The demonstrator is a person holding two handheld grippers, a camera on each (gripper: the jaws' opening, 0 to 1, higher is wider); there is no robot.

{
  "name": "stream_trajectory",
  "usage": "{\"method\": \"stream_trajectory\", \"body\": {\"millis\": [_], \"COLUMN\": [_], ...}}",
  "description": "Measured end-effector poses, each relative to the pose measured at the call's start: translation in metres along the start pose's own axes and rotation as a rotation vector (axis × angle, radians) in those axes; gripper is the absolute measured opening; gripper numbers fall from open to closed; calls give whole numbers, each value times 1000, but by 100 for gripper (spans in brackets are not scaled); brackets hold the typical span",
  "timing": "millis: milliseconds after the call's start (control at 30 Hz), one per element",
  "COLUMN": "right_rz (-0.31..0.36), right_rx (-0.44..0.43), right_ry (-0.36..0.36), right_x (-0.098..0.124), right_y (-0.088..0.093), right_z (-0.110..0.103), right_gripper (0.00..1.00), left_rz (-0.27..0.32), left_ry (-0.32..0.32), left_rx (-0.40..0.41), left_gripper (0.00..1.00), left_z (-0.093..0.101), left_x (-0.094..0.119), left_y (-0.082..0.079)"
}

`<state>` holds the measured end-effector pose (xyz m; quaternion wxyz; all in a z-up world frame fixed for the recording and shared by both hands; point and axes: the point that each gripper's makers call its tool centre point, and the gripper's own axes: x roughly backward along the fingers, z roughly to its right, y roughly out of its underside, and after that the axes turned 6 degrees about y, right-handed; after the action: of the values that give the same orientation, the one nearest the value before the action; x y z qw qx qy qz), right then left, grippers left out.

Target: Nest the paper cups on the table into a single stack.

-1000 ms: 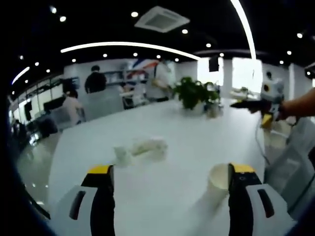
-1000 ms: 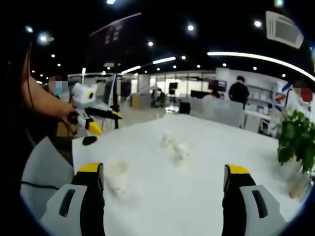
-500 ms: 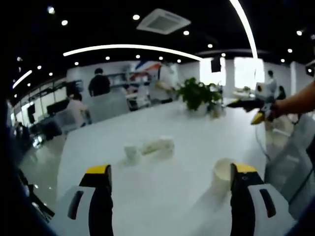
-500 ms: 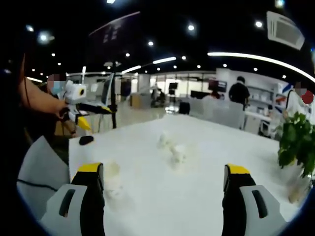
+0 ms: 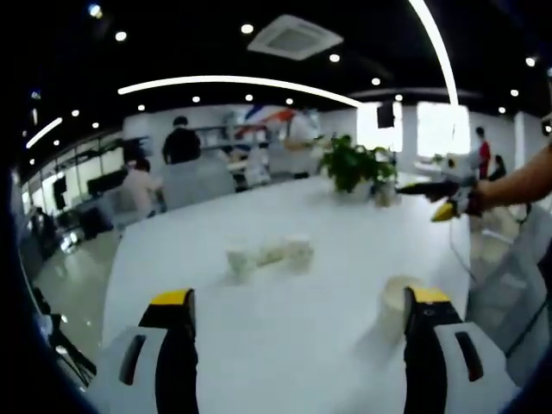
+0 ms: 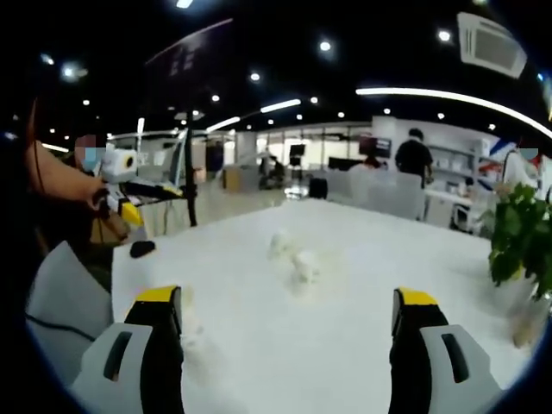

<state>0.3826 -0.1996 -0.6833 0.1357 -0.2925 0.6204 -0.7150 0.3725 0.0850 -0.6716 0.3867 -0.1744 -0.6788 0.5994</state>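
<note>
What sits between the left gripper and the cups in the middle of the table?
Nothing visible. Bare table runs from the open left gripper to the cups. One lone cup stands off to the side, beside a finger, not in that line.

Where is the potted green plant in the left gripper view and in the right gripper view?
Left gripper view: the potted plant stands at the table's far edge, upper centre-right.
Right gripper view: the potted plant is at the far right edge, on the table.
Shared landmark: the cluster of paper cups mid-table.
</note>
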Motion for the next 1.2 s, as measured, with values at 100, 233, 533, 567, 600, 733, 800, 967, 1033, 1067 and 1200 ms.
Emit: {"method": "stream_trajectory", "body": {"millis": [100,233,533,567,600,733,800,967,1033,1067,1200], "right_rz": [1,0,-5,-3,-2,-4,-7,2,14,13,14], "right_rx": [3,8,-44,-55,-55,-55,-51,-66,-73,-75,-83], "right_ry": [-6,-5,11,11,13,12,11,19,17,18,16], "right_x": [-5,-15,-38,-40,-43,-54,-59,-73,-79,-83,-95], "right_y": [1,5,18,19,19,21,22,21,20,21,21], "right_z": [0,-2,4,6,7,11,11,15,15,16,17], "right_gripper": [100,100,100,100,99,100,100,100,100,100,100], "left_rz": [-7,-11,-13,-14,-14,-15,-14,-17,-13,-13,-12], "left_ry": [-2,-7,-22,-19,-17,-20,-22,-29,-31,-32,-33], "left_rx": [-7,-4,0,-3,-4,-2,-2,8,19,20,26], "left_gripper": [99,99,99,99,99,99,99,99,99,99,99], "left_z": [-1,-2,-4,-3,-3,-3,-5,-6,-8,-8,-8], "left_x": [1,1,-5,-5,-5,-5,-4,-3,-2,-2,-2], "left_y": [1,2,4,4,4,6,8,11,13,13,14]}}
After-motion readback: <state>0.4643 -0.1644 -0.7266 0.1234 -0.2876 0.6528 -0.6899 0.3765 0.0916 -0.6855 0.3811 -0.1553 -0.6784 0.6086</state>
